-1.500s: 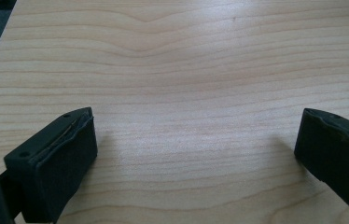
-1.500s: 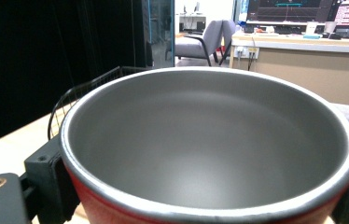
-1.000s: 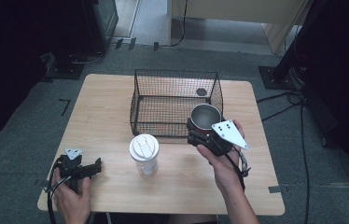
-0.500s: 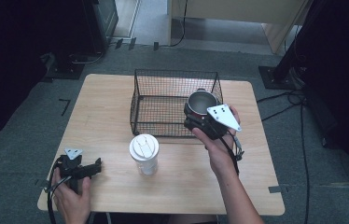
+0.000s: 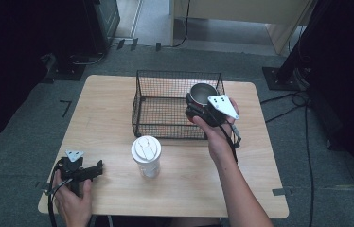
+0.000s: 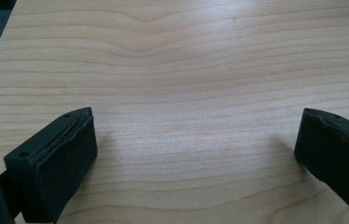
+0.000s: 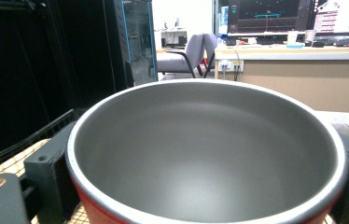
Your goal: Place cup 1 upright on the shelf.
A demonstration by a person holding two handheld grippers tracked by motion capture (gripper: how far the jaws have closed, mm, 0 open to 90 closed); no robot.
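Observation:
A small pot (image 5: 202,92), red outside and grey inside (image 7: 200,149), hangs over the right end of a black wire basket (image 5: 139,101). My right gripper (image 5: 195,105) is shut on it, one jaw on each side of the pot's wall in the right gripper view (image 7: 205,196). The pot is empty. At the table's front left corner my left gripper (image 5: 94,169) rests low over the wood, open, with bare tabletop between its jaws (image 6: 196,140).
A white lidded cup (image 5: 146,153) stands upright in front of the basket, between the two hands. The wooden table (image 5: 99,109) has bare wood left of the basket. Beyond it are a grey floor, dark stands and cables.
My right gripper has carried the pot away from the person and slightly left, from in front of the basket's right corner to above its right end. The left gripper has stayed put.

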